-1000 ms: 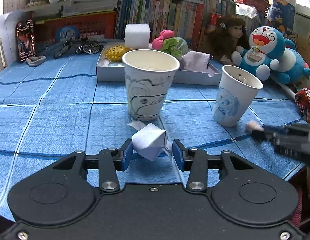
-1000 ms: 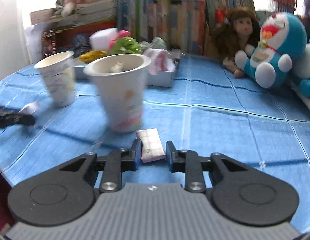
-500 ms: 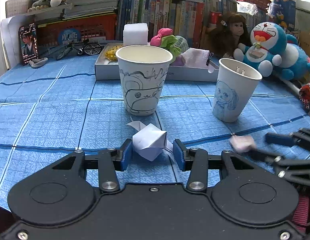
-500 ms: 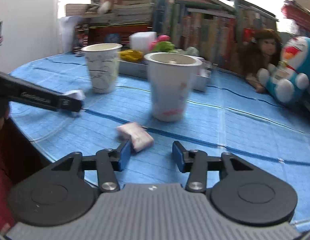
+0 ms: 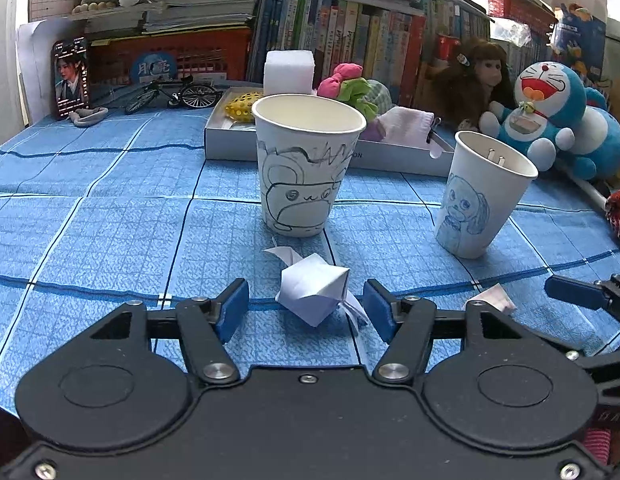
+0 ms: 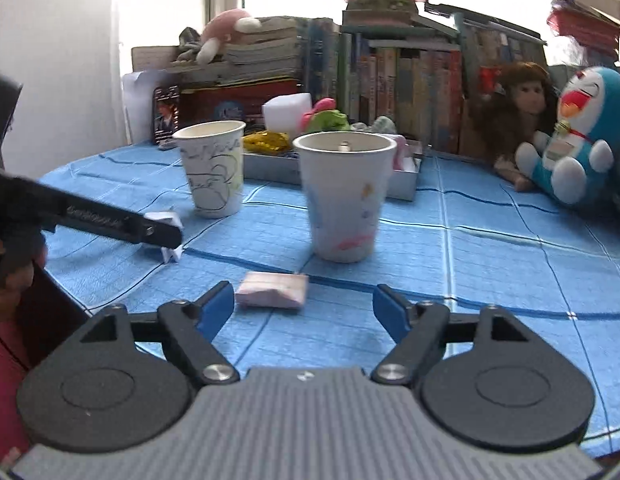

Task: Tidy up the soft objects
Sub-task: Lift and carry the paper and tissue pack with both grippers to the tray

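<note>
A white folded paper piece [image 5: 313, 292] lies on the blue cloth between the blue pads of my left gripper [image 5: 308, 308]. Its jaws are opening and neither pad touches the paper. A pink wrapped tissue packet [image 6: 272, 290] rests on the cloth inside my right gripper [image 6: 306, 310], nearer the left pad. Those jaws are also opening, clear of the packet. The packet [image 5: 489, 300] also shows at the lower right of the left wrist view. Behind stand a paper cup with a black drawing [image 5: 308, 164] and another with a blue dog drawing [image 5: 481, 196].
A grey tray [image 5: 230, 140] with a sponge, yellow ball and cloth toys stands behind the cups. A blue cat plush [image 5: 545, 108] and a brown-haired doll [image 5: 469, 80] sit at the back right. Books line the rear. The table edge runs close below both grippers.
Both grippers' jaws have spread. The left pads came off the white paper. The right gripper let go of the pink packet, which now lies flat on the cloth.
</note>
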